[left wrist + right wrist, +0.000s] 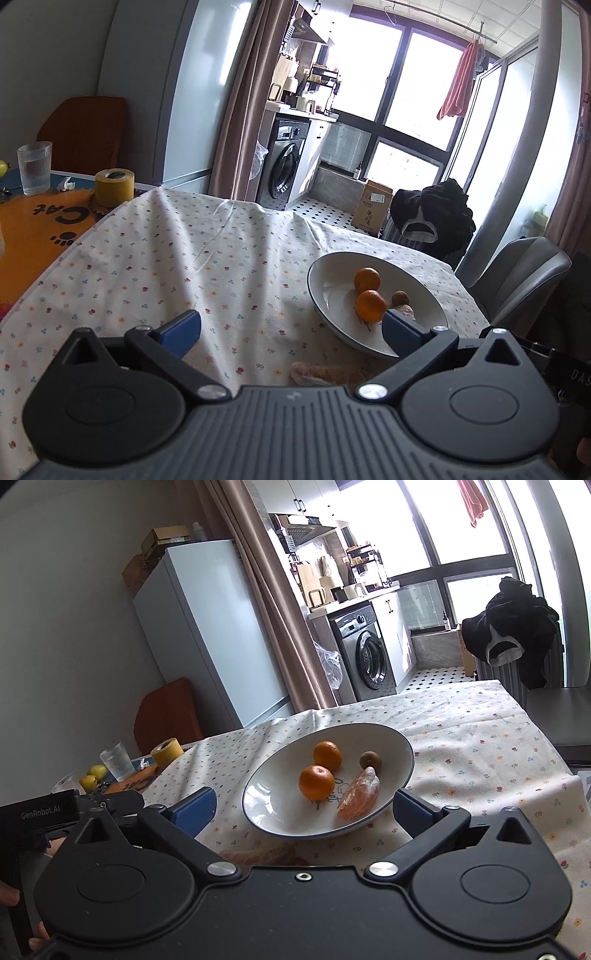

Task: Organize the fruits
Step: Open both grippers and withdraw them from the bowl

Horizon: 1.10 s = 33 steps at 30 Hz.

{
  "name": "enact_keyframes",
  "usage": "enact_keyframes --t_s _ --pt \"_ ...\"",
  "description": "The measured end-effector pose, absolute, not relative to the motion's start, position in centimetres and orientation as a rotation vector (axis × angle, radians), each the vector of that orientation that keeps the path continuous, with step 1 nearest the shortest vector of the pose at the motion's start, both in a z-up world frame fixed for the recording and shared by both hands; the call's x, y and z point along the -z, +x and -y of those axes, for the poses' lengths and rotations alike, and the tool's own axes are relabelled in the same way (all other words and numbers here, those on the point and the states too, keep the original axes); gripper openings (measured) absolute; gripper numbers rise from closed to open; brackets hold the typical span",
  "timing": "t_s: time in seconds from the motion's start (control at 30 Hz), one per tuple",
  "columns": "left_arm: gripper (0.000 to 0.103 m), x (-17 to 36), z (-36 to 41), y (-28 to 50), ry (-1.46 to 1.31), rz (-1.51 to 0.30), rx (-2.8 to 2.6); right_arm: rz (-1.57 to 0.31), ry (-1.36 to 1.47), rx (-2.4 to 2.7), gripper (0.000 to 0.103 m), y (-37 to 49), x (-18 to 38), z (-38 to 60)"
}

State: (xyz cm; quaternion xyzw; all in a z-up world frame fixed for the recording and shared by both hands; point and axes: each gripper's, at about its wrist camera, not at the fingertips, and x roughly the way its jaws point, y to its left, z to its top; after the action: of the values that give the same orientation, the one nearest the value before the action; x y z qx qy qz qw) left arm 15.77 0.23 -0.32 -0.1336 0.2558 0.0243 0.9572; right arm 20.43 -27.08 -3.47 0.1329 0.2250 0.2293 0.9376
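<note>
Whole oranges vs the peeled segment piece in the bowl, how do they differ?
The two whole oranges are round with smooth, deep orange peel; the peeled piece is elongated, paler, with whitish pith on it. The oranges sit toward the bowl's middle; the peeled piece lies nearer the rim, beside the kiwi. Both kinds are inside the white bowl, ungripped; the left gripper and right gripper are open.

Left gripper point(290, 330): jaws spread wide, blue fingertips point(183, 329) well apart, nothing held between them; body tilted slightly downward over the surface. Right gripper point(304, 810): jaws likewise spread wide and empty, blue fingertips point(195, 810) far apart, also angled downward. In the right wrist view, the left gripper's black body appears at the left edge, gripped by a hand point(9, 893).
</note>
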Motion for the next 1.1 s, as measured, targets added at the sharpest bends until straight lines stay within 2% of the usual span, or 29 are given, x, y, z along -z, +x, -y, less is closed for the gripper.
enact_keyframes --t_s 0.6,1.1 --pt "0.103 0.5 -0.1 11.9 -0.221 -0.538 -0.162 -0.507 0.207 -0.43 0.103 18.2 3.9 27.1" --pt "0.103 2.7 0.6 12.1 -0.224 -0.577 -0.188 -0.53 0.189 -0.454 0.103 17.2 4.6 26.8"
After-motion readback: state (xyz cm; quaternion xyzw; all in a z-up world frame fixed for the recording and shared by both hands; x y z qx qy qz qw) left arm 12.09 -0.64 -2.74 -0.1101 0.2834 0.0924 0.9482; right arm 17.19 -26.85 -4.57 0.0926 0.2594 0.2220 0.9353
